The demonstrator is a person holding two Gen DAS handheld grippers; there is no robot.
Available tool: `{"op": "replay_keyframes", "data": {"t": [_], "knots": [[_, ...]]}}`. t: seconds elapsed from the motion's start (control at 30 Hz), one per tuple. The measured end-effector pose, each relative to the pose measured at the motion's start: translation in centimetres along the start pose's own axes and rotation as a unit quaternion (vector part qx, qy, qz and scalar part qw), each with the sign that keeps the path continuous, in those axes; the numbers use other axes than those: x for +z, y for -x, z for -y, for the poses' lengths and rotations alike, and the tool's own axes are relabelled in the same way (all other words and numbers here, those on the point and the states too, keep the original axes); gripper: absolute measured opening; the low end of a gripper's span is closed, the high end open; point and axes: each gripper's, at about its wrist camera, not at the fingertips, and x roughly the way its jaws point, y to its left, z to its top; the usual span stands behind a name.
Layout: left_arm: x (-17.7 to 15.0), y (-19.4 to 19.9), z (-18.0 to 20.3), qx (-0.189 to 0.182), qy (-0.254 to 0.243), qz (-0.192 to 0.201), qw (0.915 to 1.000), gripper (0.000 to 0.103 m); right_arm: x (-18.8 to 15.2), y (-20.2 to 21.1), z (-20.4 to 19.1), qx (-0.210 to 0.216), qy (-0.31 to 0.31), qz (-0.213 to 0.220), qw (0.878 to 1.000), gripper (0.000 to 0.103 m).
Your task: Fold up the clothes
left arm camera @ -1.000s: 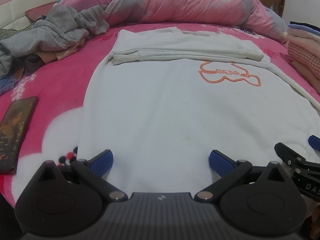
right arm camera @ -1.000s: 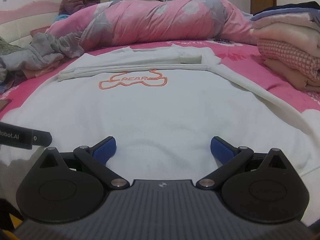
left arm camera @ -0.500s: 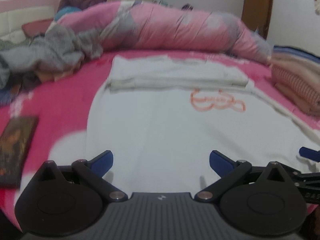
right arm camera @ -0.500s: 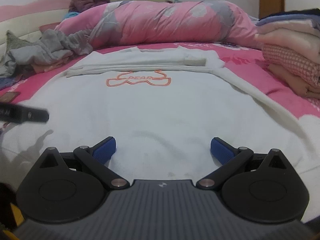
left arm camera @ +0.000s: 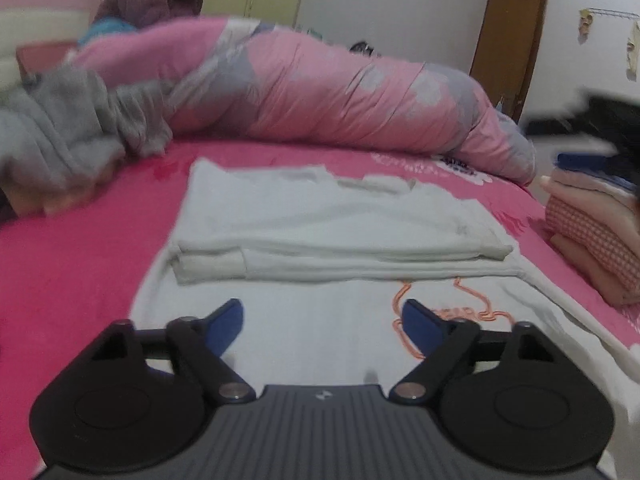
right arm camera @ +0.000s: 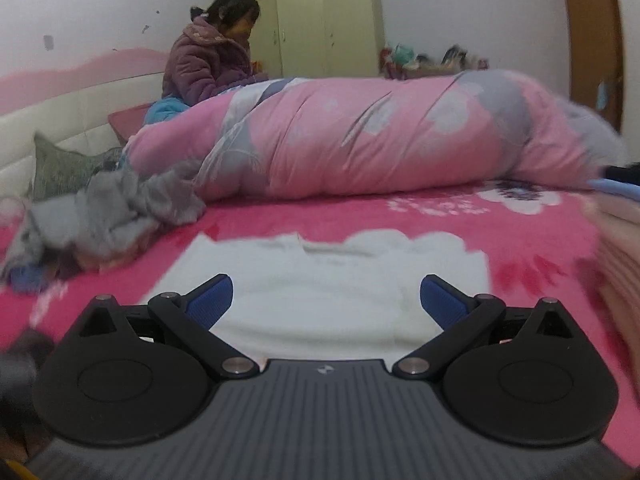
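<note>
Both hand-held grippers, left (left arm camera: 322,316) and right (right arm camera: 326,298), had advanced up the white sweatshirt (left arm camera: 320,224) toward its folded sleeves, jaws spread and empty; folding remained partial.

Dim indoor light, motion blur, fisheye-bent edges, faint shadows.

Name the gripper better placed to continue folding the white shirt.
Left, probably. The left gripper is open low over the white shirt, facing its folded sleeves. The right gripper, also open, looks higher, toward the collar end.
</note>
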Motion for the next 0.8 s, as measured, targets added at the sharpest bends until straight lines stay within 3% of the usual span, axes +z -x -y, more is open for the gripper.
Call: {"op": "replay_keyframes", "data": {"t": [0.1, 0.13, 0.27, 0.5, 0.67, 0.8], "knots": [[-0.9, -1.9, -1.4, -0.008, 0.017, -0.021, 0.9996, 0.082, 2.9, -6.7, 0.6, 0.017, -0.009, -0.037, 0.999, 0.084], [-1.3, -2.5, -1.8, -0.008, 0.023, -0.029, 0.9993, 0.082, 3.9, -9.0, 0.8, 0.023, -0.012, -0.049, 0.998, 0.073], [-1.9, -2.8, -2.9, -0.028, 0.041, -0.017, 0.9986, 0.087, 6.3, -17.7, 1.1, 0.030, 0.003, -0.097, 0.995, 0.051], [-2.4, -2.9, -3.3, -0.055, 0.047, -0.005, 0.9974, 0.096, 7.1, -28.5, 1.9, 0.049, 0.043, -0.161, 0.985, 0.039], [-2.5, -2.9, -3.5, -0.066, 0.054, -0.001, 0.9963, 0.098, 6.4, -31.4, 1.1, 0.063, 0.111, -0.197, 0.972, 0.026], [-2.5, -3.0, -3.6, -0.070, 0.057, 0.000, 0.9959, 0.099, 6.1, -32.6, 0.6, 0.096, 0.133, -0.208, 0.964, 0.025]]}}
